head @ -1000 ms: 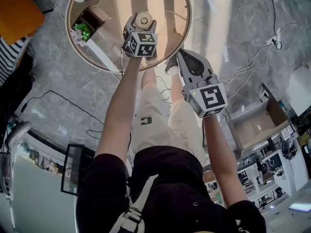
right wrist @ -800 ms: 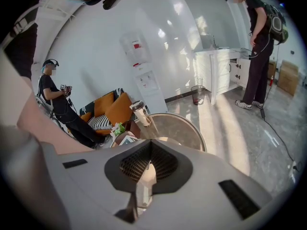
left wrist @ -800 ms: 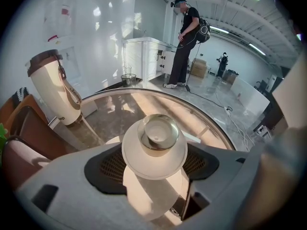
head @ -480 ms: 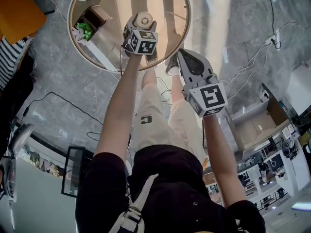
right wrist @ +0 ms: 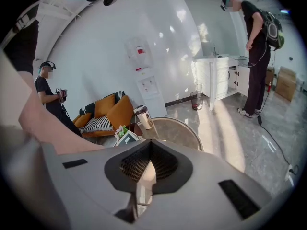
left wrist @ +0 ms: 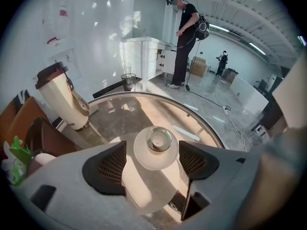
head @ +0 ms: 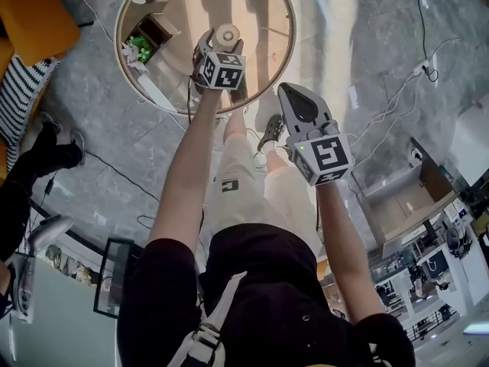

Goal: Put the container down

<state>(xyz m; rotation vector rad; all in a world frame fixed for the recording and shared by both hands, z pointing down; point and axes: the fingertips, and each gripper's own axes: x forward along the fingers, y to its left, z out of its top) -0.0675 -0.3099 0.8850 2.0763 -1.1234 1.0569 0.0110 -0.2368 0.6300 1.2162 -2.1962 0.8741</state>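
Note:
A cream-white container point(head: 227, 34) with a round lid and a metal knob is held over the round glass table point(head: 263, 10). My left gripper point(head: 222, 43) is shut on it; in the left gripper view the container point(left wrist: 152, 153) fills the gap between the two dark pads point(left wrist: 106, 169), above the tabletop point(left wrist: 144, 111). I cannot tell whether its base touches the glass. My right gripper point(head: 296, 99) hangs off the table's near edge, over the person's legs. Its jaws are shut with nothing in them point(right wrist: 148, 166).
A brown box with a green item point(head: 147, 35) and a cream jug with a dark lid point(left wrist: 62, 99) stand on the table's left side. An orange seat point(head: 32, 17) lies far left. Cables point(head: 397, 90) run over the grey floor. A person point(left wrist: 185, 37) stands beyond the table.
The left gripper keeps the container over the table in nearly the same spot. The right gripper has drifted slightly left and toward the body. A seated person's shoes have come into view at the left.

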